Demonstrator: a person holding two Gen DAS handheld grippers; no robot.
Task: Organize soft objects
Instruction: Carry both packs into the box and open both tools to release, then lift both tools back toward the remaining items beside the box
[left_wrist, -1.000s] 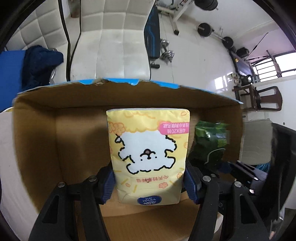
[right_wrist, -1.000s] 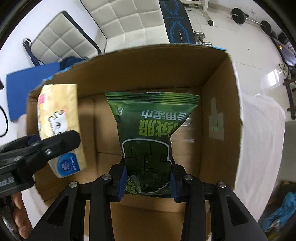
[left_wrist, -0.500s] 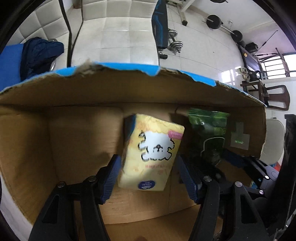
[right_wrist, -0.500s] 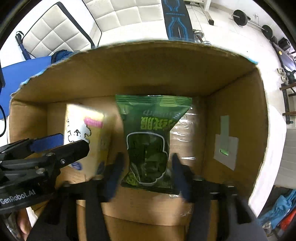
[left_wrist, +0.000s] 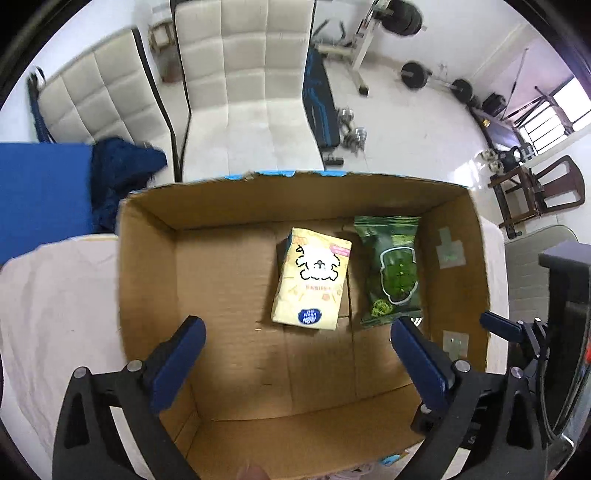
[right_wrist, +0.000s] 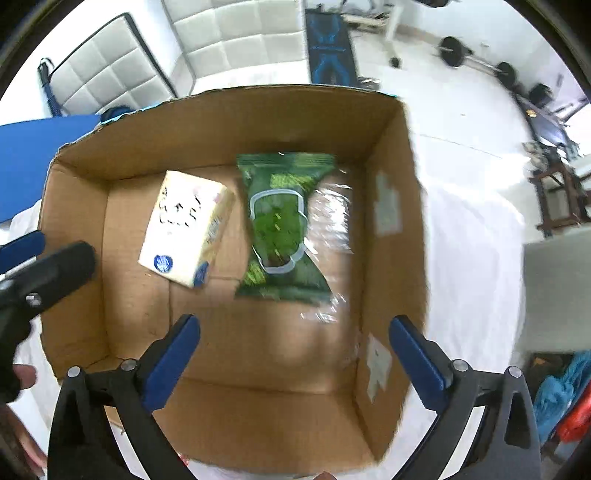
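Note:
A yellow tissue pack (left_wrist: 312, 282) with a white dog print lies on the floor of an open cardboard box (left_wrist: 147, 266). A green wet-wipe pack (left_wrist: 393, 280) lies just right of it. Both also show in the right wrist view: the tissue pack (right_wrist: 184, 229) and the green pack (right_wrist: 282, 225) in the box (right_wrist: 391, 206). My left gripper (left_wrist: 295, 350) is open and empty above the box's near half. My right gripper (right_wrist: 293, 350) is open and empty above the box, near the green pack's lower edge. The left gripper's finger (right_wrist: 48, 269) shows at the left.
The box stands on a white cloth (left_wrist: 55, 295). White padded chairs (left_wrist: 251, 81) and a blue panel (left_wrist: 40, 192) with dark blue fabric (left_wrist: 122, 173) are behind it. Gym weights (left_wrist: 436, 77) lie on the floor. A dark wooden chair (left_wrist: 543, 192) is at the right.
Both grippers opened and let go of their packs, which dropped onto the box floor. Both grippers then pulled back and up from the box.

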